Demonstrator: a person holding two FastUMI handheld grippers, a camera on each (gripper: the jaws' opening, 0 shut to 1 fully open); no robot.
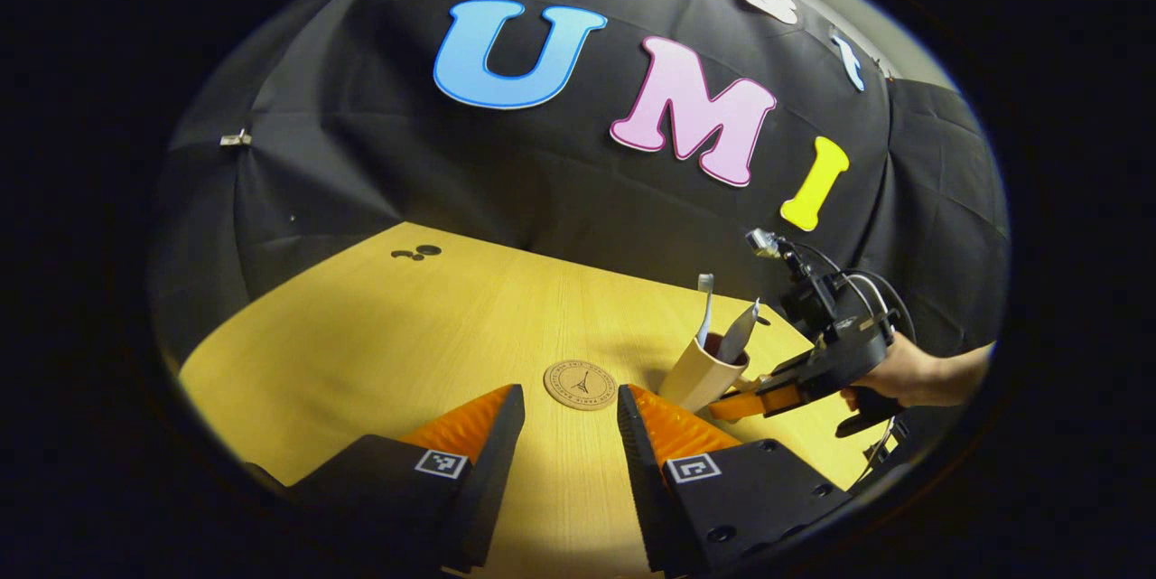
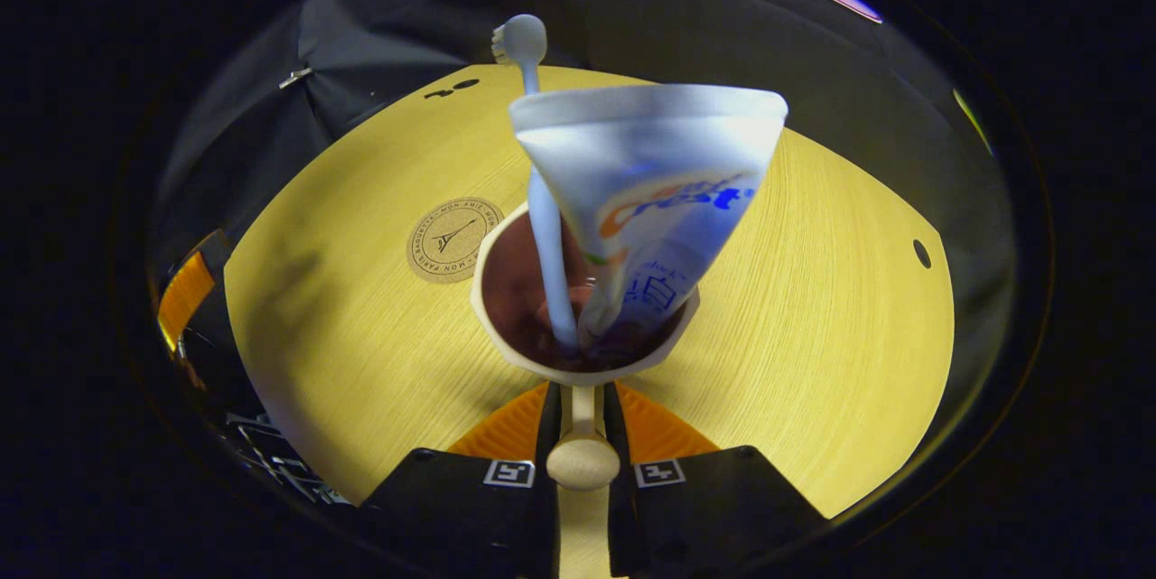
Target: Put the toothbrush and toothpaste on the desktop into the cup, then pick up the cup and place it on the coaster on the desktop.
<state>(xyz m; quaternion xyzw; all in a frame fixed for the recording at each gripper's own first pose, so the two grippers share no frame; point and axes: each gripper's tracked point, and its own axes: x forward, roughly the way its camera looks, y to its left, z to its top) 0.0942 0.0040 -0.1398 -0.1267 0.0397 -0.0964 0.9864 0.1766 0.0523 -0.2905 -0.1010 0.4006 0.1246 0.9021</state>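
right gripper (image 2: pixel 578 434): fingers closed on the cup handle (image 2: pixel 582 457), pressed from both sides; also seen at far right in the left gripper view, held by a hand (image 1: pixel 903 376)
left gripper (image 1: pixel 571 434): fingers spread apart, nothing held, low over the desktop (image 1: pixel 406 335)
cup (image 2: pixel 578 308): tilted, held by its handle; whether it touches the desktop cannot be told
toothbrush (image 2: pixel 542 200): stood in the cup, head up
toothpaste (image 2: pixel 655 191): stood in the cup beside the toothbrush, wide end up
coaster (image 1: pixel 580 384): flat on the desktop, just left of the cup, apart from it, just beyond the left gripper's fingertips
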